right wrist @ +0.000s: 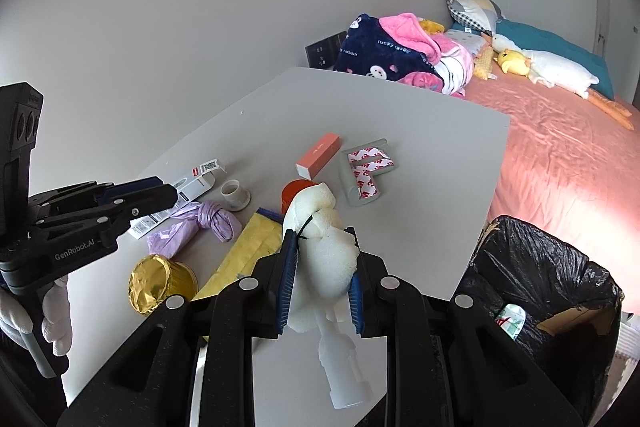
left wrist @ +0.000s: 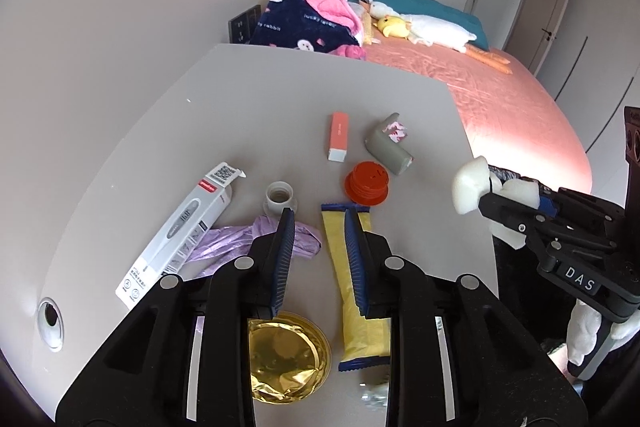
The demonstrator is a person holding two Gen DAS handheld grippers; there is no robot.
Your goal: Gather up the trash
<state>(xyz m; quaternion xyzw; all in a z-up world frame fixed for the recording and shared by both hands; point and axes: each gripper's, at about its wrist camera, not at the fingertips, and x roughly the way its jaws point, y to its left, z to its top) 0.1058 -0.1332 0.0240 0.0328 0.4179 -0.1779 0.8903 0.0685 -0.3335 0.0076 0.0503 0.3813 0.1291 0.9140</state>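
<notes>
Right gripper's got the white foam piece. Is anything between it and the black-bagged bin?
Nothing visible blocks it. The right gripper is shut on the white foam piece above the table's near corner, and the black-bagged bin stands open just past that edge to the right. The left gripper is off on the other side.

A lumpy white foam piece (right wrist: 326, 247) tied with a thin black string is pinched up in the air above the grey table (right wrist: 420, 195). On the table lie a long yellow wrapper (left wrist: 356, 283), a crumpled purple bag (left wrist: 248, 241), a shiny gold cup (left wrist: 286, 359) on its side and a round red lid (left wrist: 368, 183). A bin with a black bag (right wrist: 548, 287) stands just beside the table.
</notes>
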